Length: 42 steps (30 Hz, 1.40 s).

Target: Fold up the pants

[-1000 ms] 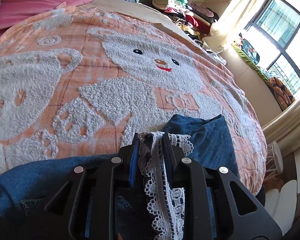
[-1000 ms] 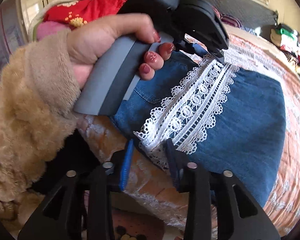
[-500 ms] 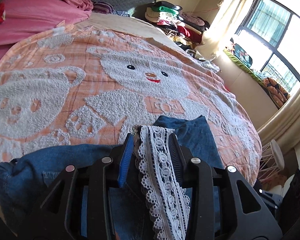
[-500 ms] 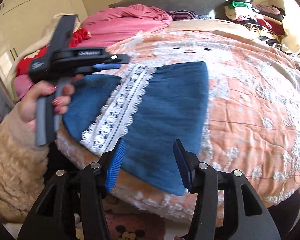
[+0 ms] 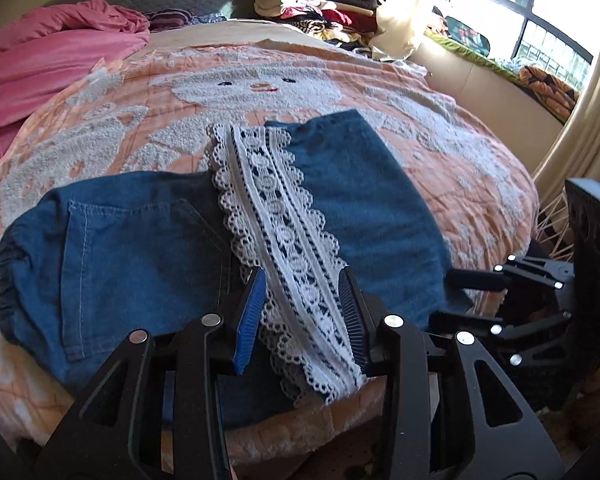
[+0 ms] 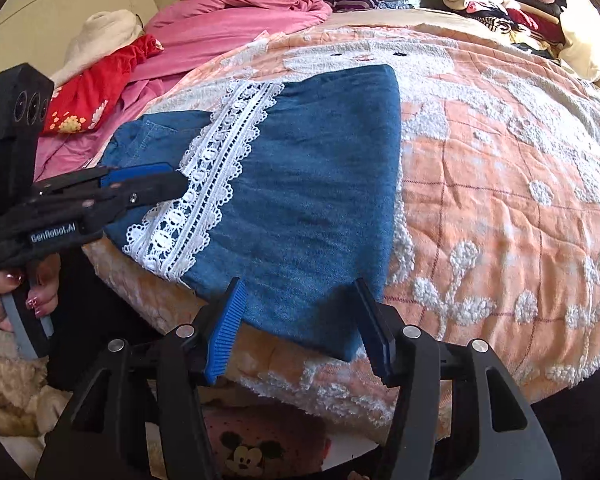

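Both grippers are off the denim pants (image 5: 140, 248) now, folded low and centre on the peach bear bedspread (image 5: 440, 140). The left gripper (image 5: 302, 316) is released, jaws straddling the lace trim (image 5: 276, 216) without pinching; the right gripper (image 6: 300, 320) has just been opening, empty. The risk is that scalloped, holey lace snagging a ribbed pad and dragging the soft fold over the near edge.

Pants (image 5: 360, 208) on bedspread (image 5: 440, 128) near bed's front edge, clothes pile (image 5: 312, 4) behind
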{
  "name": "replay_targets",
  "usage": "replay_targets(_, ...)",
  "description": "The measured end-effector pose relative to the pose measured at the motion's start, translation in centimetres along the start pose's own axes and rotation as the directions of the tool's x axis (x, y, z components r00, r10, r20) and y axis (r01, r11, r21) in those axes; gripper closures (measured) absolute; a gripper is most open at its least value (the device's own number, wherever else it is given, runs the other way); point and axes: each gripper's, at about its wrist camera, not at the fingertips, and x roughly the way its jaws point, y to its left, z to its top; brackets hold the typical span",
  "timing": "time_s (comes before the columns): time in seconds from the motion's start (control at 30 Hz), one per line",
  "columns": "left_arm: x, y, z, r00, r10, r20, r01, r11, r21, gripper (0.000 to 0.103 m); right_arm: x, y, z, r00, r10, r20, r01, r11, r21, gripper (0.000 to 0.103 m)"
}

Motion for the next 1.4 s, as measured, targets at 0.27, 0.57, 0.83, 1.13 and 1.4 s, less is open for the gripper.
replay_targets(0.27, 1.8, 1.5, -1.9, 0.999, 0.021, -0.044, -0.023, 0.998, -0.063, 0.067, 0.2, 0.0, -0.8, 1.000, -0.010, -0.004, 0.010, 1.000, 0.003, 0.049)
replay_targets(0.57, 0.2, 1.2, -2.2, 0.999, 0.032, -0.020, -0.033, 0.996, -0.085, 0.066, -1.0, 0.0, -0.9, 1.000, -0.001, 0.015, 0.000, 1.000, 0.029, 0.046)
replay_targets(0.83, -2.1, 1.7, -2.0, 0.998, 0.063, 0.006, -0.061, 0.992, -0.113, 0.061, -2.5, -0.1, -0.4, 0.999, -0.006, 0.048, 0.004, 0.999, 0.045, 0.045)
replay_targets(1.13, -4.2, 2.6, -2.1, 0.995, 0.098, 0.032, -0.092, 0.986, -0.140, 0.056, -3.2, 0.9, 0.8, 0.997, 0.013, 0.075, -0.016, 0.999, 0.042, 0.031)
replay_targets(1.4, -6.3, 4.8, -2.7, 0.988, 0.148, 0.049, -0.136, 0.973, -0.189, 0.050, -3.3, 2.6, 3.0, 0.994, 0.035, 0.104, -0.037, 0.999, 0.022, 0.019)
